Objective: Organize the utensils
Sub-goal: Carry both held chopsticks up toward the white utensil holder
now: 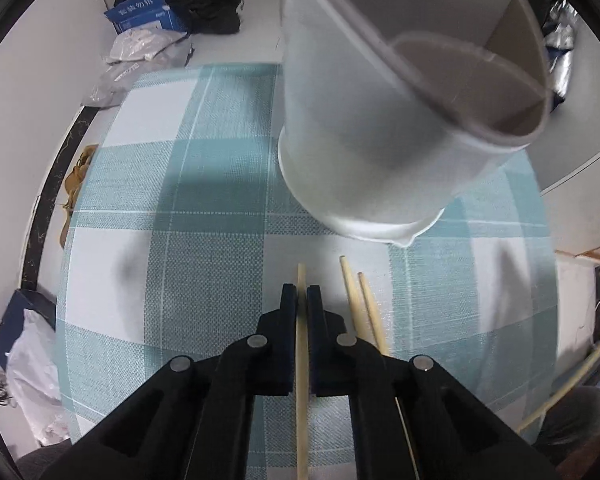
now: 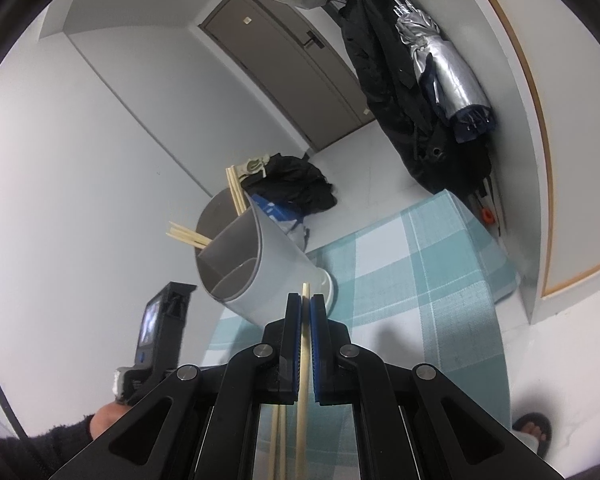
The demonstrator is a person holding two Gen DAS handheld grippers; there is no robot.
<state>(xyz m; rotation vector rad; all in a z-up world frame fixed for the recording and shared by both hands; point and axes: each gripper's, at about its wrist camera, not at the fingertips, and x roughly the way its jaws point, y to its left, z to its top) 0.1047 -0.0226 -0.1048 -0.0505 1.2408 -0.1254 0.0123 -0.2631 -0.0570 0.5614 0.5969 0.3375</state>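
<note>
In the left wrist view my left gripper points steeply down at the teal checked cloth and is shut on a pale wooden chopstick, whose tip pokes out past the fingertips. Two loose chopsticks lie on the cloth just to the right of it. The grey-white divided utensil holder looms close above. In the right wrist view my right gripper is shut on another chopstick, aimed toward the holder. Several chopsticks stand in the holder's far compartments.
Dark clothes and a blue box lie on the floor beyond the cloth, with plastic bags beside them. A door, hanging coats and a silver umbrella fill the back wall. A person's sandalled foot is at the cloth's right.
</note>
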